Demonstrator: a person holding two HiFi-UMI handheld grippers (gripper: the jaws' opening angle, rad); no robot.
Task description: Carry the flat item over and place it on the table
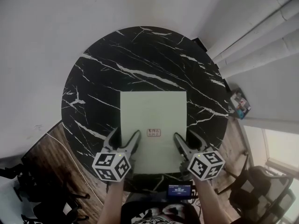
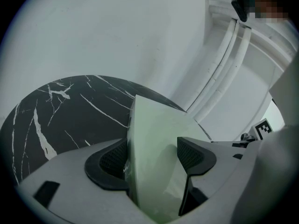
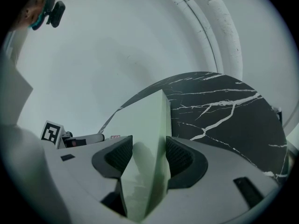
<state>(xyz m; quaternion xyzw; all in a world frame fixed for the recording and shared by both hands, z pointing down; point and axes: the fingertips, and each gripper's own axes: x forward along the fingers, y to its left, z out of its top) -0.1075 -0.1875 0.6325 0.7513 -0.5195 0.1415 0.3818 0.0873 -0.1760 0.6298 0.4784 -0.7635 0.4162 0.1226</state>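
Pale green and dead flat, the flat panel [image 1: 153,115] is a thin, smooth, matte rectangle with a tiny red-printed label [image 1: 153,133] near its front edge. Left tongs [image 1: 124,137] and right tongs [image 1: 186,137] are each clamped on that near edge, ribbed black pads [image 2: 112,160] pinching both faces. It's over the round black worktop [image 1: 140,55], glossy marble with white veins, and the near edge hangs past the rim. Can't tell if it's actually touching down. My worry: that's a slick sheet on polished stone, so letting go with that overhang could let it slide or tip off. Releasing one side first could also twist it
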